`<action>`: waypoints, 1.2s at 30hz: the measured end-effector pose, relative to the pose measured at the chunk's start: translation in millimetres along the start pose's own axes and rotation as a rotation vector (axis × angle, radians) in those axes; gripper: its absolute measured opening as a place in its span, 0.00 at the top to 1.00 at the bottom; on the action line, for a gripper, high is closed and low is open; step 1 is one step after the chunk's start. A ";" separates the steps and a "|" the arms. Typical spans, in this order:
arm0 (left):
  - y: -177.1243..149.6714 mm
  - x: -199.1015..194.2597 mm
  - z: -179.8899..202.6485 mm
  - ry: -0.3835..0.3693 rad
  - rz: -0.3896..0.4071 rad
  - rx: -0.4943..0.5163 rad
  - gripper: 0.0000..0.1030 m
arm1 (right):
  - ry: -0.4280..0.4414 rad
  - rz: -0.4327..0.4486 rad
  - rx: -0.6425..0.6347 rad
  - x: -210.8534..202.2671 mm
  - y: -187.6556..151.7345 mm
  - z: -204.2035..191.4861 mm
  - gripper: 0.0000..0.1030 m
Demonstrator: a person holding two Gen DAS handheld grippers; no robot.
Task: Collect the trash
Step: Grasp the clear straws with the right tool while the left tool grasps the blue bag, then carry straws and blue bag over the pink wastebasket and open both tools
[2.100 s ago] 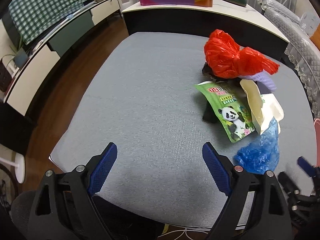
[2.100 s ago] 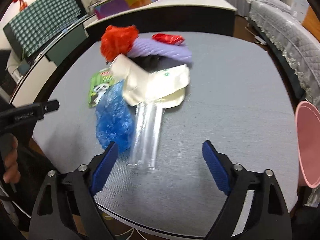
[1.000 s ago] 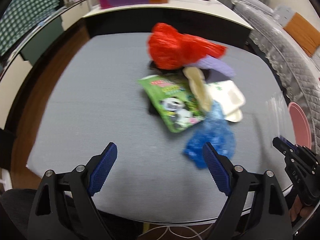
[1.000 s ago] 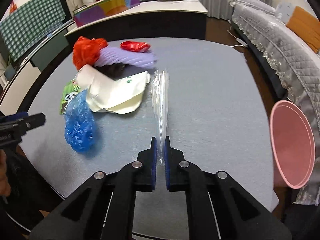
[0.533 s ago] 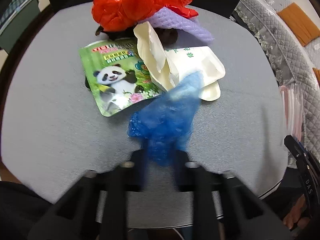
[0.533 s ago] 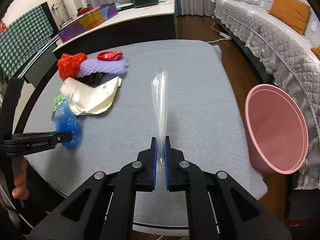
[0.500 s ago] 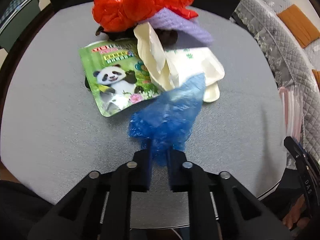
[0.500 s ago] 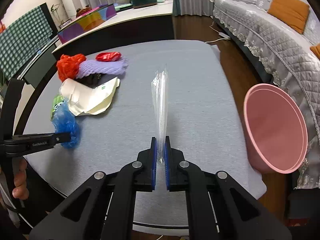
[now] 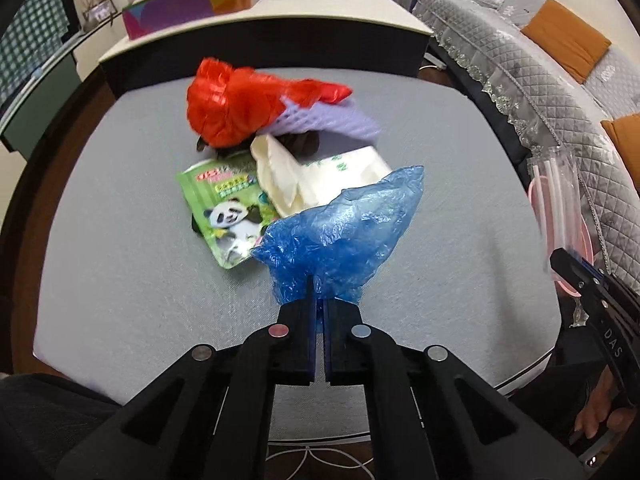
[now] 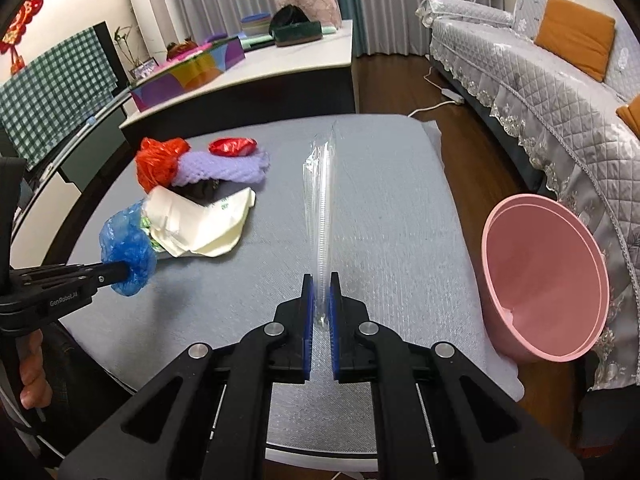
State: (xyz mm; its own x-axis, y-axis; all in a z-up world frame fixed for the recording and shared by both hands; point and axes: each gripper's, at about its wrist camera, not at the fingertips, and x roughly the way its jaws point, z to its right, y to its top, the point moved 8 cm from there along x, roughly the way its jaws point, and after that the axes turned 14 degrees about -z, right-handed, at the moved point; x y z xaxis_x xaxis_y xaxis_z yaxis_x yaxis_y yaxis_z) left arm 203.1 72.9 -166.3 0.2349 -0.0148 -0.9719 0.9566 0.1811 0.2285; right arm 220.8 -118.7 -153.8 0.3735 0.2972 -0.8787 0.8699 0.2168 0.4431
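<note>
Left wrist: left hand-held gripper [image 9: 319,312] clamps blue bag [image 9: 340,236], right hand-held gripper [image 10: 320,312] pinches clear sleeve [image 10: 322,208]

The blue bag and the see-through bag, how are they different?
The blue bag is crumpled and puffy; the see-through bag is flat and stands up thin. You can see through the clear one, not the blue. The left gripper holds the blue bag; the right gripper holds the clear one. Both are thin plastic, pinched at one end.

Looks like someone's living room: a sofa with a grey quilted lace-trimmed cover [image 10: 532,80] and orange cushions [image 10: 574,36], long grey curtains [image 10: 384,4], a dark wood floor [image 10: 400,84], and a white-topped low cabinet [image 10: 256,68] with household clutter.
</note>
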 end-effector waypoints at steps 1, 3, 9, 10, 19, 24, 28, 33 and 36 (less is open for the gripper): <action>1.5 -2.6 3.4 0.002 0.002 0.007 0.98 | 0.001 0.010 0.001 -4.0 0.9 0.8 0.93; 6.4 -6.7 12.2 0.011 0.006 0.028 0.98 | 0.001 0.029 0.005 -11.6 2.0 3.9 0.93; 21.2 -19.8 53.3 -0.007 0.023 0.089 0.98 | -0.018 0.069 0.062 -27.2 6.9 26.3 0.93; 22.2 -21.9 60.4 -0.011 0.025 0.101 0.98 | -0.020 0.072 0.074 -29.6 7.6 31.6 0.93; 44.0 -38.1 155.1 -0.052 0.056 0.251 0.98 | -0.088 0.148 0.195 -71.6 15.6 89.6 0.93; 51.8 -40.1 212.1 -0.075 0.060 0.334 0.98 | -0.137 0.168 0.226 -88.7 19.6 121.7 0.93; 58.5 -39.1 254.4 -0.080 0.065 0.393 0.98 | -0.174 0.152 0.245 -89.7 19.7 146.1 0.93; 63.5 -37.4 289.7 -0.094 0.057 0.442 0.98 | -0.225 0.144 0.282 -93.7 21.2 180.1 0.93; 65.3 -35.1 308.0 -0.095 0.060 0.473 0.98 | -0.240 0.132 0.295 -90.8 19.9 194.8 0.93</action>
State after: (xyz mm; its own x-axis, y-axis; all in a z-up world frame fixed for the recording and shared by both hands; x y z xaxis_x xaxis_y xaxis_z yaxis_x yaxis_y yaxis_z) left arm 310.6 -217.7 -99.7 0.2854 -0.1114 -0.9519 0.9094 -0.2820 0.3057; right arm 266.9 -322.5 -99.8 0.5224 0.0714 -0.8497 0.8515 -0.0956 0.5155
